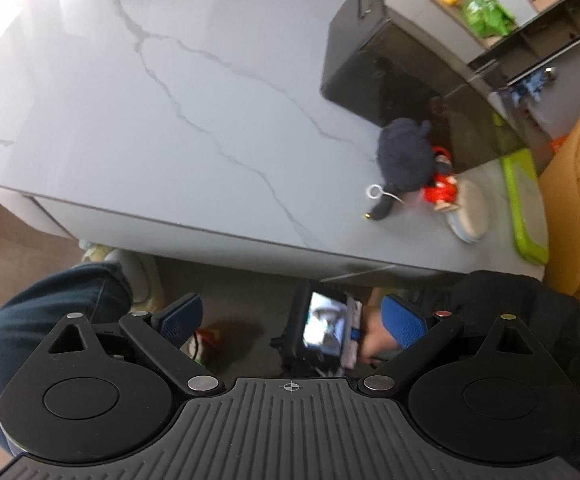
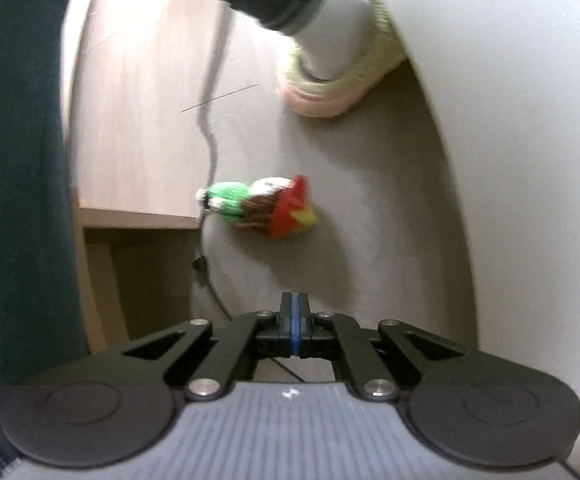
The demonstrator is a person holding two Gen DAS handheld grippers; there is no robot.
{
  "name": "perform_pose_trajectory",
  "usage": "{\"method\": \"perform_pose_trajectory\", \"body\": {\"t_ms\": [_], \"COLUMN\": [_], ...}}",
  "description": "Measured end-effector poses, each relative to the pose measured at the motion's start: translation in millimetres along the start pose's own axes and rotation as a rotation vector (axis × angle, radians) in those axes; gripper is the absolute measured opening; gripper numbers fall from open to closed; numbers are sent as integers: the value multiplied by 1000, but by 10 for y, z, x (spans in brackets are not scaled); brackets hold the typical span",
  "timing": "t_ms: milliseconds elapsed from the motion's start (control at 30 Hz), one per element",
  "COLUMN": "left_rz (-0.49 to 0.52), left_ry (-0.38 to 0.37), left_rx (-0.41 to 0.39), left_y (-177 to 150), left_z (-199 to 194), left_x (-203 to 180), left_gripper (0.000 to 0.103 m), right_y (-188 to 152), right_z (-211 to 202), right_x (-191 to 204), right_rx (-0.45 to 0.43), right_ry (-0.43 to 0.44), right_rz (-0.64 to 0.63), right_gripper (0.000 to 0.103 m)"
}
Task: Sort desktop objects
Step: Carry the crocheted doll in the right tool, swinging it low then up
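Observation:
My left gripper point(image 1: 293, 320) is open and empty, its blue pads point(image 1: 182, 318) wide apart, and it hangs in front of the near edge of the grey marble table point(image 1: 170, 120). Far right on the table a dark blue plush toy point(image 1: 404, 156) lies against a red toy figure point(image 1: 442, 186), with a pale round object point(image 1: 470, 212) beside them. My right gripper point(image 2: 295, 312) is shut with nothing between its pads and points down at the floor. A small knitted doll point(image 2: 258, 210) in green, brown, red and yellow lies on the floor ahead of it, apart from the fingers.
A dark open box point(image 1: 410, 80) stands at the table's right, with a green tray point(image 1: 526, 208) at the right edge. A person's jeans leg point(image 1: 50, 312) and a slippered foot point(image 2: 330, 80) are near. A dark cable point(image 2: 210, 140) runs across the floor beside the pale curved table base point(image 2: 510, 120).

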State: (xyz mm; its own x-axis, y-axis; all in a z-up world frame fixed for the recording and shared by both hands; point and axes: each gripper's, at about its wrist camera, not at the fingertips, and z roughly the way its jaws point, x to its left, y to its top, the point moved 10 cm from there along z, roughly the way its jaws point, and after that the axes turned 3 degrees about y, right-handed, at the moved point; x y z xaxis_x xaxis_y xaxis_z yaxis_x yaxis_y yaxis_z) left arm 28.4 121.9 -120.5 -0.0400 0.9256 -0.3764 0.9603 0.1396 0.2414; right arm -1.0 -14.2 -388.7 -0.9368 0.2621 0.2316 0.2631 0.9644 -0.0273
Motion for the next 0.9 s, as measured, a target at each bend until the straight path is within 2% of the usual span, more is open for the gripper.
{"method": "perform_pose_trajectory", "body": {"t_ms": [67, 133, 167, 200, 267, 367, 467, 500, 567, 667, 800, 900], "left_rz": [-2, -11, -20, -33, -58, -88, -97, -98, -107, -128, -164, -164], "left_ry": [-13, -26, -33, -39, -53, -73, -95, -101, -105, -103, -102, -106], "left_rx": [-4, 6, 16, 30, 59, 95, 103, 102, 106, 117, 138, 150], "left_y": [-34, -13, 5, 25, 67, 151, 240, 265, 307, 362, 400, 394], "left_z": [-7, 57, 102, 159, 273, 444, 523, 535, 567, 637, 752, 775], "left_x": [21, 78, 115, 159, 249, 403, 505, 534, 594, 692, 795, 825], "left_gripper": [99, 99, 99, 99, 99, 99, 99, 99, 99, 99, 99, 99], "right_y": [7, 106, 166, 247, 426, 658, 726, 724, 708, 681, 578, 539], "right_z": [60, 157, 209, 288, 451, 806, 1169, 1269, 1433, 1606, 1712, 1605], "right_x": [-48, 22, 69, 127, 201, 181, 47, 25, 2, 54, 142, 200], "right_rx": [4, -46, -64, -68, -53, 24, 128, 158, 206, 232, 238, 185], "right_ry": [25, 25, 24, 38, 93, 212, 245, 228, 155, 38, 13, 7], "right_rz": [51, 26, 2, -19, 3, 203, 438, 455, 413, 199, 3, -175], "right_gripper": [0, 12, 25, 51, 72, 72, 73, 73, 73, 74, 74, 74]}}
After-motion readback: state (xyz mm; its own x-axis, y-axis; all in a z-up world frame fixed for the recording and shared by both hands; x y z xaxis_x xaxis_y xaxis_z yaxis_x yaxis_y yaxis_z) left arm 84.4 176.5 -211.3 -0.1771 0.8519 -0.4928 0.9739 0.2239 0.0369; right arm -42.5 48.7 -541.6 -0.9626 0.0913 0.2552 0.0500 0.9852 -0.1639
